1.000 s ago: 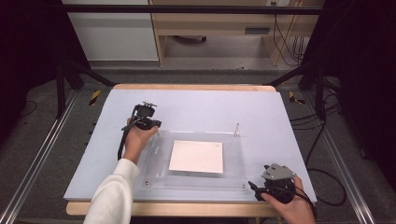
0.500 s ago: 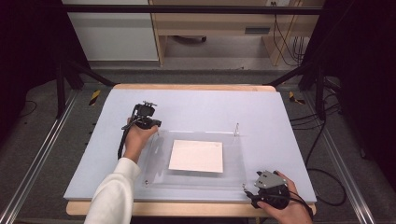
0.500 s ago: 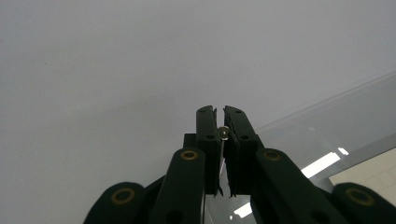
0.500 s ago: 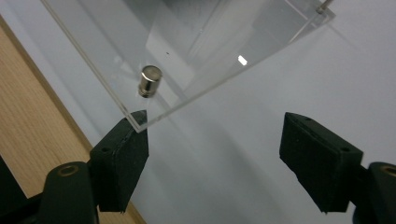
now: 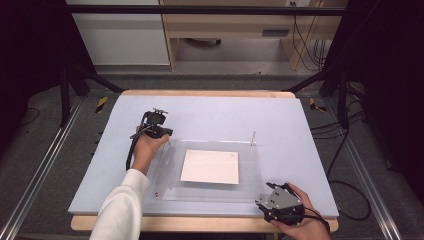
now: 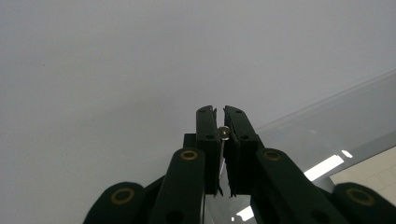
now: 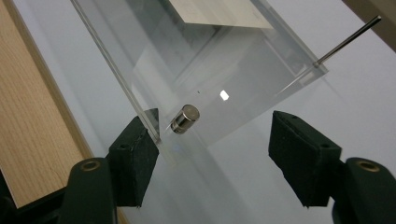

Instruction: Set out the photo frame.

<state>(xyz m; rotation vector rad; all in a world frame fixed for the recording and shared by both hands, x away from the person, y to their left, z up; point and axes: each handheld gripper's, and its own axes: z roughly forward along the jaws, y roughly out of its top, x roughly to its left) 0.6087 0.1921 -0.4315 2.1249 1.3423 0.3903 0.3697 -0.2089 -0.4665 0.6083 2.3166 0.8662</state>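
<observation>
A clear acrylic plate (image 5: 210, 192) lies on the pale blue mat with a white paper sheet (image 5: 210, 166) under its middle. My left gripper (image 5: 164, 134) stands at the plate's far left corner; in its own view the left gripper (image 6: 220, 110) is shut on a thin metal pin (image 6: 224, 132) with a round head. My right gripper (image 5: 262, 199) is at the near right corner. In its view the right gripper (image 7: 212, 123) is open and its jaws have just been closing, with a short metal stud (image 7: 185, 119) on the plate's corner between them, untouched.
A thin upright pin (image 5: 253, 137) stands at the plate's far right corner, the same pin (image 7: 348, 39) being seen from the right gripper. The mat (image 5: 300, 130) covers a wooden table (image 5: 200, 225) inside a metal frame. Yellow-black tools (image 5: 101, 103) lie beyond the mat's far corners.
My right gripper has shifted a little left, in toward the plate's near right corner. The left hand and its gripper have stayed put.
</observation>
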